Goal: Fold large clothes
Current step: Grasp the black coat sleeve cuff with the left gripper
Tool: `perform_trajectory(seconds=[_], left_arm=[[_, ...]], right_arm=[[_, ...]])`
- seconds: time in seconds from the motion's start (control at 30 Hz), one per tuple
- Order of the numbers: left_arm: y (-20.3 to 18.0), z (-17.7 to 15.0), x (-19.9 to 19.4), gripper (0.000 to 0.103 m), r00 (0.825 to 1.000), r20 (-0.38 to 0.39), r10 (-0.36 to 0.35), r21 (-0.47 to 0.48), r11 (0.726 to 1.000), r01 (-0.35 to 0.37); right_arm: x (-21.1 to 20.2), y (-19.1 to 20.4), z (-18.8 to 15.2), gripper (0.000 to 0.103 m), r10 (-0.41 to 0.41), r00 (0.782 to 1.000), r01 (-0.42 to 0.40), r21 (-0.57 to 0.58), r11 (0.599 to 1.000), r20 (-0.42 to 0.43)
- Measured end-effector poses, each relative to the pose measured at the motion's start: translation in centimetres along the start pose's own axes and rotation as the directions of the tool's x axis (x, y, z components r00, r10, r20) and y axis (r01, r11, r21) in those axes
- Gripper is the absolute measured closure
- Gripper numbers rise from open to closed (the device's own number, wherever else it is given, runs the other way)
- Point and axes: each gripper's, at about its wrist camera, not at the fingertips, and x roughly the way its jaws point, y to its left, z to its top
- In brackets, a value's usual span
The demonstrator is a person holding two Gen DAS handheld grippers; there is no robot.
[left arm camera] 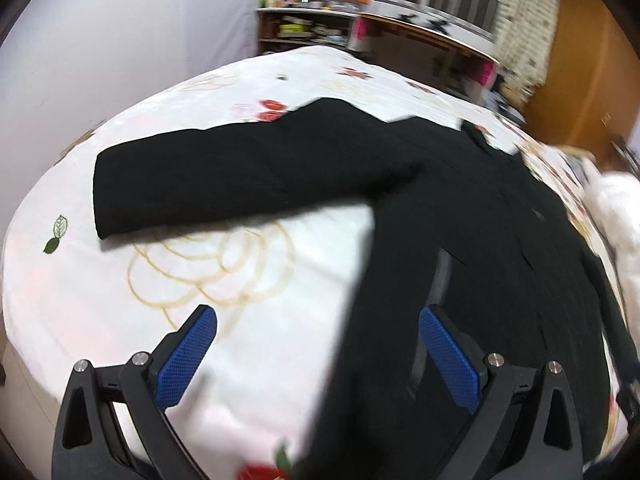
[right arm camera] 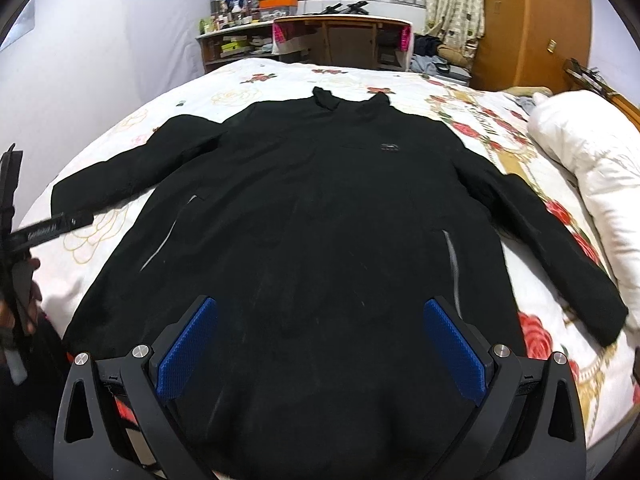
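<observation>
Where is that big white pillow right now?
The white pillow lies at the right edge of the flowered bed in the right wrist view, just beyond the black jacket's outstretched sleeve.

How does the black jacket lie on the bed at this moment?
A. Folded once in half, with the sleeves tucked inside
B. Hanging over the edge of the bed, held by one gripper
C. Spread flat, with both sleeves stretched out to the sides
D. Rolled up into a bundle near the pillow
C: in the right wrist view the black jacket lies flat on the flowered bedsheet, its left sleeve and right sleeve spread outward, unfolded.
</observation>
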Motion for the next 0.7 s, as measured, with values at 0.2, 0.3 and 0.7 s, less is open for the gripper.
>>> perform_trajectory(seconds=[0.2,0.3,0.7], left_arm=[[4.9,2.5,4.4,0.005,0.995,0.008,0.097,-0.141,0.986,-0.095],[7.0,3.1,6.4,0.007,0.99,-0.024,0.136,-0.204,0.969,-0.138],[11.3,4.2,10.1,0.047,0.991,-0.037,0.128,-0.4,0.907,-0.132]], right_arm=[[2.7,0.5,1.4,0.0,0.016,1.0,-0.017,-0.009,1.0,-0.019],[4.0,1.0,1.8,0.0,0.021,0.999,-0.022,-0.019,1.0,-0.033],[7.7,0.7,3.0,0.0,0.015,0.997,-0.017,-0.023,1.0,-0.08]])
